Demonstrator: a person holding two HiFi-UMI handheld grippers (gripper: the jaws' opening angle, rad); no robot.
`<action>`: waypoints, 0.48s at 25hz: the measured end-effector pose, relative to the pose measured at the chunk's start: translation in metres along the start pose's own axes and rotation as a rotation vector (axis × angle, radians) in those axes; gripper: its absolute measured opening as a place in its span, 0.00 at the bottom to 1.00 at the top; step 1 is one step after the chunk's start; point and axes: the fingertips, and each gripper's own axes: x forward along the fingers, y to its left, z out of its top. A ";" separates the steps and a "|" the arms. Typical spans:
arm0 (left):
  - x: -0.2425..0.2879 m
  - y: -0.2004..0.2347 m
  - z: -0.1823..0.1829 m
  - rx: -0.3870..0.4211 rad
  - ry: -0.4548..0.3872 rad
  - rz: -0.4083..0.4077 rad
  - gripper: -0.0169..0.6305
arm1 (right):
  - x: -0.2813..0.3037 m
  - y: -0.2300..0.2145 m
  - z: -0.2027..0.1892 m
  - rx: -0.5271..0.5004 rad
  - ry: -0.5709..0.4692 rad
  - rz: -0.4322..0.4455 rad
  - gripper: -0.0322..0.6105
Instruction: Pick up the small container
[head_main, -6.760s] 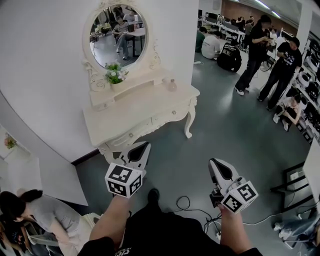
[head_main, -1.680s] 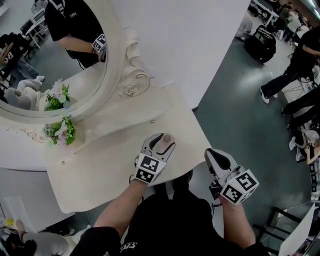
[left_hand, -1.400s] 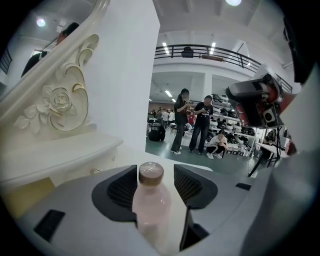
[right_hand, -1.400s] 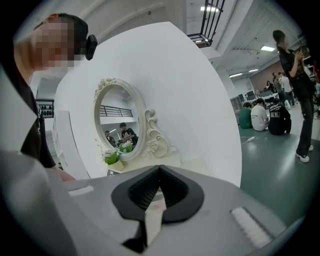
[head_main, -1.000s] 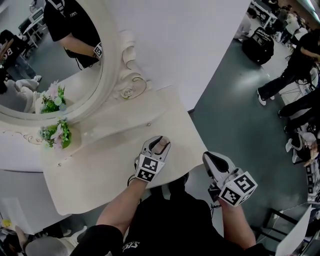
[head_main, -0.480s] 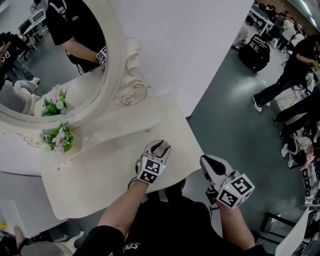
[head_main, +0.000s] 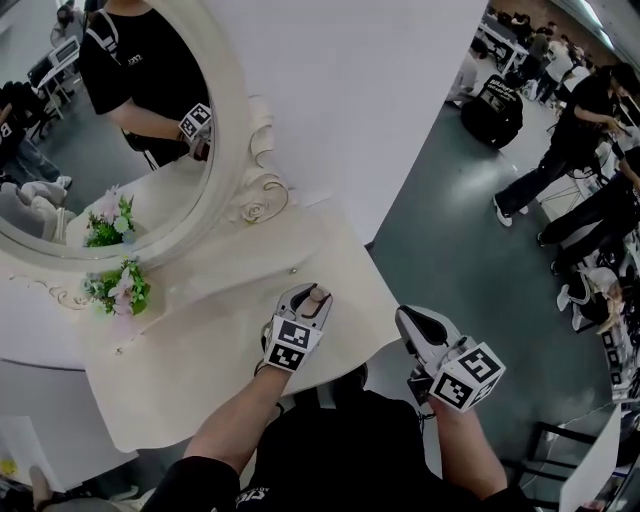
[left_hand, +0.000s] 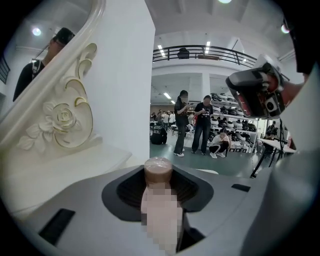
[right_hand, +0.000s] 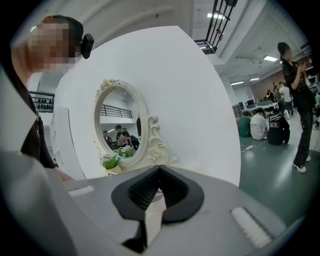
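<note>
The container (left_hand: 158, 169), a small bottle with a brown cap, was seen between the fingers (left_hand: 80, 200) of the left gripper (head_main: 309, 296). These fingers were spread and closing on it. A gap was visible at each side of the cap, and whether the body lower down was already touched could not be told. In the head view the container was placed over the cream desk (head_main: 200, 340), close to its front edge and near the front right corner; whether it stood on the top or was raised off it could not be made out. The right gripper (head_main: 408, 322) was held off the desk, just beyond that front right corner and over the grey floor (head_main: 470, 230). Its fingers (right_hand: 210, 215) were pressed together at the tips with nothing between them. An oval mirror (head_main: 100, 130) in a carved cream frame was set along the desk's back edge, and a carved rose (left_hand: 62, 117) on that frame was seen to the left of the container in the left gripper view. A bunch of flowers (head_main: 120, 288) was placed at the foot of the mirror, toward the desk's left end and well apart from the container. Several people (head_main: 540, 150) were seen standing and sitting on the floor far beyond the desk's right edge.
</note>
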 end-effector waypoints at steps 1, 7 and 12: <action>-0.004 0.001 0.007 0.004 -0.004 0.004 0.25 | 0.000 0.001 0.003 -0.001 -0.008 0.004 0.07; -0.028 0.008 0.043 0.002 0.018 0.048 0.25 | 0.003 -0.007 0.012 0.008 -0.038 0.050 0.07; -0.047 0.011 0.086 -0.003 -0.008 0.074 0.25 | 0.008 -0.023 0.027 0.005 -0.053 0.104 0.07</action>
